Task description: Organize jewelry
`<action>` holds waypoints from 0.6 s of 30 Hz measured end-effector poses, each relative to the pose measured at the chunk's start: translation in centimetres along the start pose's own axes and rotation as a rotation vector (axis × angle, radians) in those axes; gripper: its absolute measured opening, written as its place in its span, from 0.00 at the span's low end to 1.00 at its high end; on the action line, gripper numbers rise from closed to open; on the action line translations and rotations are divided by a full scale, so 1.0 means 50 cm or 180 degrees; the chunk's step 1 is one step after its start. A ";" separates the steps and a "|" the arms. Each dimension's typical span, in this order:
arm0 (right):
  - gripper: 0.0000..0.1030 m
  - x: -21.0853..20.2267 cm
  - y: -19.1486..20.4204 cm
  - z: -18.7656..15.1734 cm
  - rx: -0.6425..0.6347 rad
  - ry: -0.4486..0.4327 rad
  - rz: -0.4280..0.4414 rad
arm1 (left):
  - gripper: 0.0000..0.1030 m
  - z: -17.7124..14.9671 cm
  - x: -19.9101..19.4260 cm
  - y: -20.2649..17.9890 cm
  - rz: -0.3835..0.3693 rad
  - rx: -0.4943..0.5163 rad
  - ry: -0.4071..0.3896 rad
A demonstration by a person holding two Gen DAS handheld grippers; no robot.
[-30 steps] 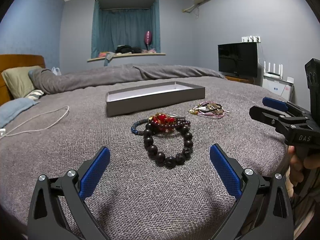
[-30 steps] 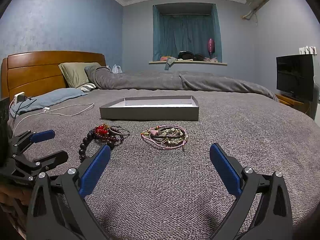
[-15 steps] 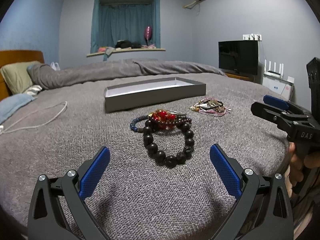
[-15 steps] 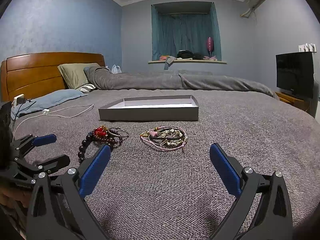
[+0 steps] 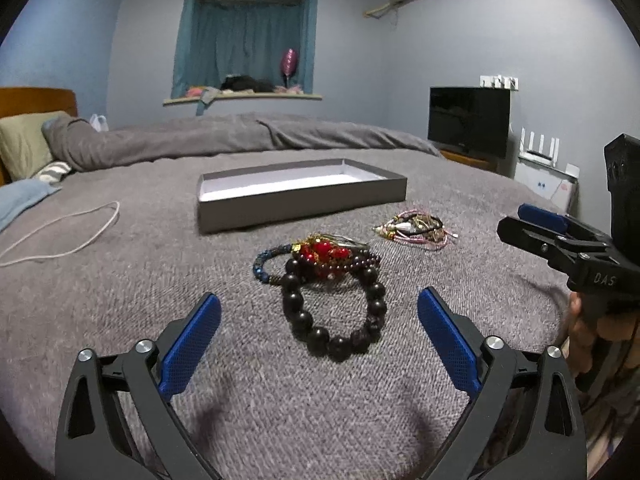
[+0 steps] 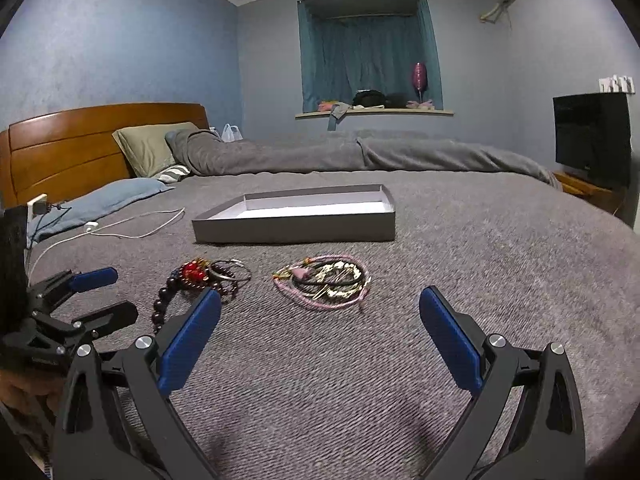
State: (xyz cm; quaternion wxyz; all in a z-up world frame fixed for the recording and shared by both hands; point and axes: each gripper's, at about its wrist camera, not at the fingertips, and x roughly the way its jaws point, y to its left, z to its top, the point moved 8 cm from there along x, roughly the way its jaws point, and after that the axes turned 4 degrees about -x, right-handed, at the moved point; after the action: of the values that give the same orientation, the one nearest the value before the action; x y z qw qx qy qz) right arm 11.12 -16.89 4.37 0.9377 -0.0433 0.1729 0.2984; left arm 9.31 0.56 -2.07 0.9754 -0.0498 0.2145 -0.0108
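**Both tools spread wide over a grey bed, jewelry ahead of them**

The grey woven bedspread (image 5: pixel 120 300) fills the lower part of both views. Left of the left tool (image 5: pixel 319 340), a white cable (image 5: pixel 72 236) loops across the cover, with a pillow and wooden headboard (image 6: pixel 80 144) beyond. This tool's blue-padded fingers stand wide apart, holding nothing; just ahead between them lies a bracelet of large dark round beads (image 5: pixel 334 312), touching a tangle of red, blue and dark beaded bracelets (image 5: pixel 316 258). Farther ahead sits a shallow grey rectangular box with a white inside (image 5: pixel 300 208), its near wall facing the tools, open bedspread around it.

Ahead of the right tool (image 6: pixel 319 340), also spread and holding nothing, lies a pile of pink cords and gold chains (image 6: pixel 324 280), apart from the bead heap. To its right the cover runs bare to the bed's edge, where a black television (image 6: pixel 592 136) stands by the blue wall.
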 end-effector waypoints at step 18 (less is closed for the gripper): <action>0.95 0.035 -0.009 0.000 0.0013 0.0140 0.0028 | 0.56 0.066 0.117 0.005 -0.0163 0.0098 0.0434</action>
State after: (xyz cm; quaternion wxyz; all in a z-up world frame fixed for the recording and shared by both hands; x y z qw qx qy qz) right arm 12.73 -16.29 3.76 0.9324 -0.0471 0.1943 0.3011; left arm 16.03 0.86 -1.54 0.9586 -0.0394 0.2789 -0.0423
